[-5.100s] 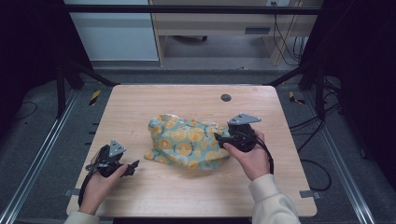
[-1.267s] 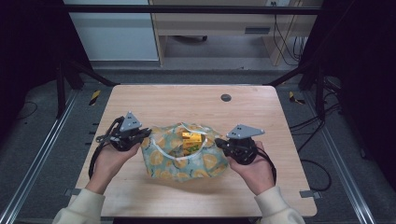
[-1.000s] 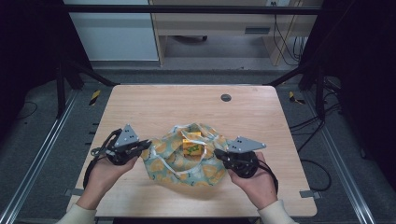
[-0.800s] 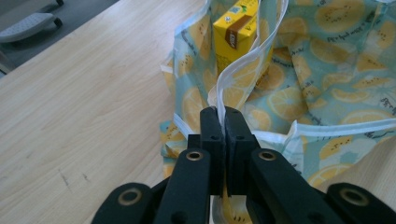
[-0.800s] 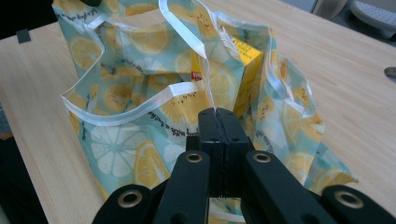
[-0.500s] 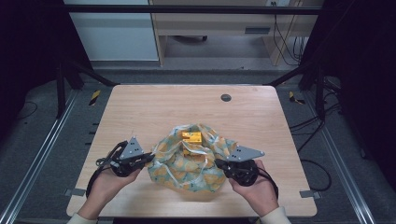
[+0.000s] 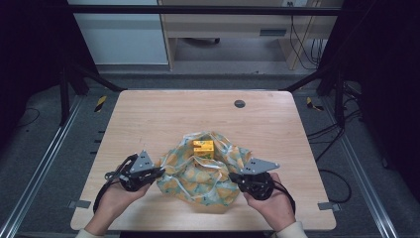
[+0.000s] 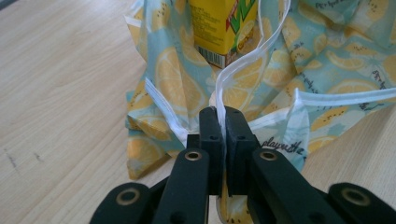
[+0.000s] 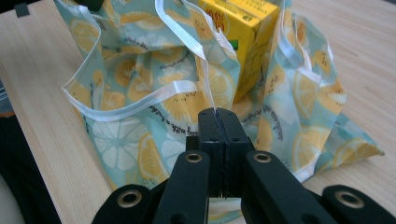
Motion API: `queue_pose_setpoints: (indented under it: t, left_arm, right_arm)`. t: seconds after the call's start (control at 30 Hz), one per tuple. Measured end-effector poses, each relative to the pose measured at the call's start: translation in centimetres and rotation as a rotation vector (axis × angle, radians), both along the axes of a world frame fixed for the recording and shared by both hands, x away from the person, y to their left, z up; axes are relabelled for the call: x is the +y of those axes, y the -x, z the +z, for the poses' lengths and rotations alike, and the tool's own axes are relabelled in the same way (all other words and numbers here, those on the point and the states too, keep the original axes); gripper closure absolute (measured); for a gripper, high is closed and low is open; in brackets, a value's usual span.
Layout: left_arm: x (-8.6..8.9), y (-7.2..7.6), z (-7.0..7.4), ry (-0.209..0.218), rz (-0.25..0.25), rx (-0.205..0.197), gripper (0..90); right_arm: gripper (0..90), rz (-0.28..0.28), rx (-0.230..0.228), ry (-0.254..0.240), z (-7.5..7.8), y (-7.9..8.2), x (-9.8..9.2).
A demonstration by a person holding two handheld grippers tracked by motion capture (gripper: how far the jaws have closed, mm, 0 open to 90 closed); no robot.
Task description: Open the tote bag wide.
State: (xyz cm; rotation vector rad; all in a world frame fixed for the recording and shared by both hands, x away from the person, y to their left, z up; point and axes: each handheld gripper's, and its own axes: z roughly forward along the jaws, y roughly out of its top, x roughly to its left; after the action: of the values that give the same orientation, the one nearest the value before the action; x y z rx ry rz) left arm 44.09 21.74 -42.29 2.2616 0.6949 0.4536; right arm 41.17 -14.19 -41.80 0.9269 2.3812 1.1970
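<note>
Bag [image 7: 203, 171] on table [image 7: 148, 119] near my edge, carton [image 7: 203, 148] upright inside at far side, my L gripper [image 7: 157, 172] at bag's left, R gripper [image 7: 234, 177] at right, grommet [image 7: 239, 103] behind.

The lemon-print bag [image 7: 208, 171] is taking the near middle of the table [image 7: 163, 114], with the left gripper [image 7: 157, 171] and right gripper [image 7: 232, 176] touching its two sides. A small dark disc [image 7: 239, 103] is lying alone on the far bare wood.
</note>
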Motion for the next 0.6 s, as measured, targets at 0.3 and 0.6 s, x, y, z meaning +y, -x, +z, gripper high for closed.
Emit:
queue_pose_setpoints:
  t: [0.3, 0.6]
  left_arm:
    - [-0.3, 0.3, -1.6, -0.033, -0.011, 0.026, 87.1]
    - [-0.6, 0.6, -2.7, -0.057, -0.026, 0.045, 86.6]
  right_arm:
    - [89.5, 0.0, 0.036, 0.036, -1.4, 0.0, -0.1]
    - [89.0, 0.002, 0.084, 0.071, -3.2, 0.1, -0.1]
